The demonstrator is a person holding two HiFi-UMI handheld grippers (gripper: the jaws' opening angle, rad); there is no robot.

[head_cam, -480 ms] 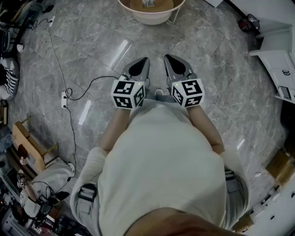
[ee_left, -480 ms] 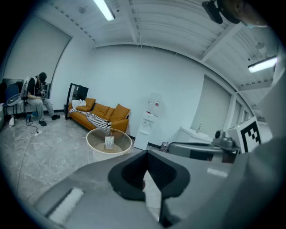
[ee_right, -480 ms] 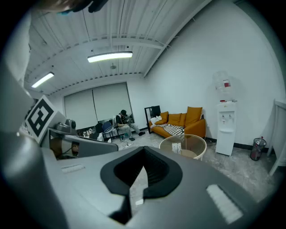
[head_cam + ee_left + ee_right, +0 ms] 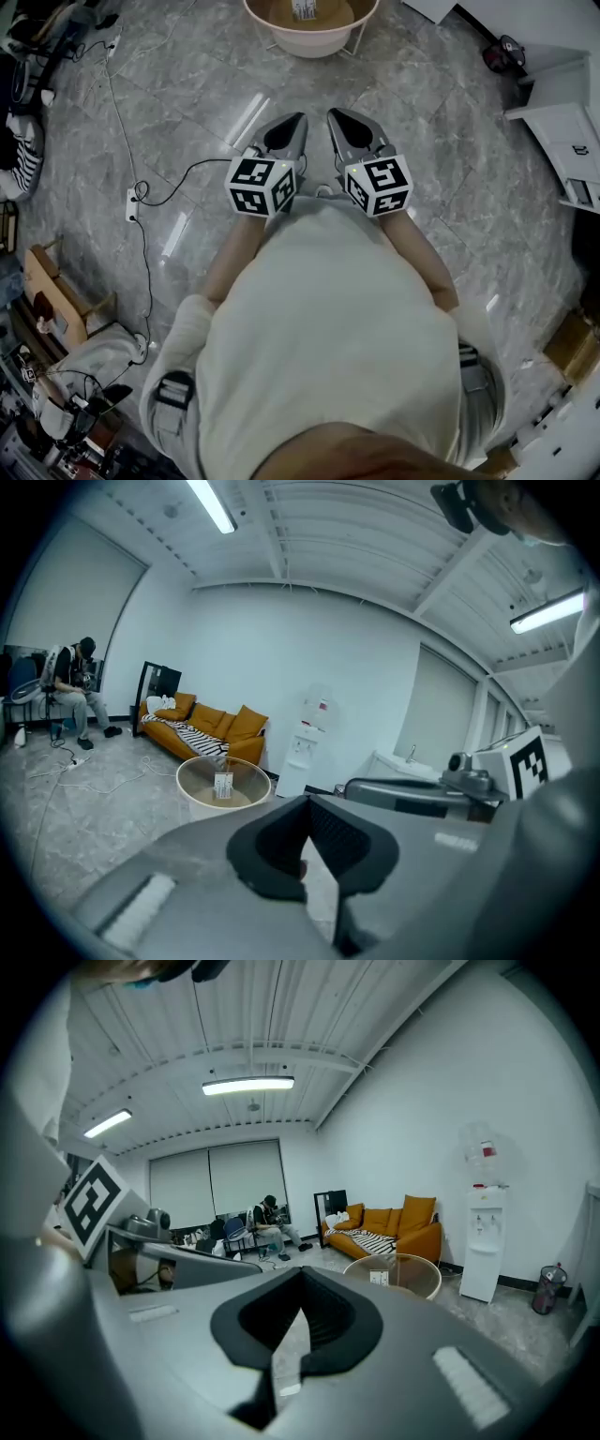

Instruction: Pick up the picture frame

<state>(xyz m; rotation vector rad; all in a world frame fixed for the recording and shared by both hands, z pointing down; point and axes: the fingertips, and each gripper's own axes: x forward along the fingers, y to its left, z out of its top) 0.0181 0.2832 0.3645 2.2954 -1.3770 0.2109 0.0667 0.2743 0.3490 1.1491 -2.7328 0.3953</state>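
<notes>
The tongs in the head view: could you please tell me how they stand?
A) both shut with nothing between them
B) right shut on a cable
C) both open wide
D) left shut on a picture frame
A: the left tongs and the right tongs each show jaws together with nothing held.
</notes>
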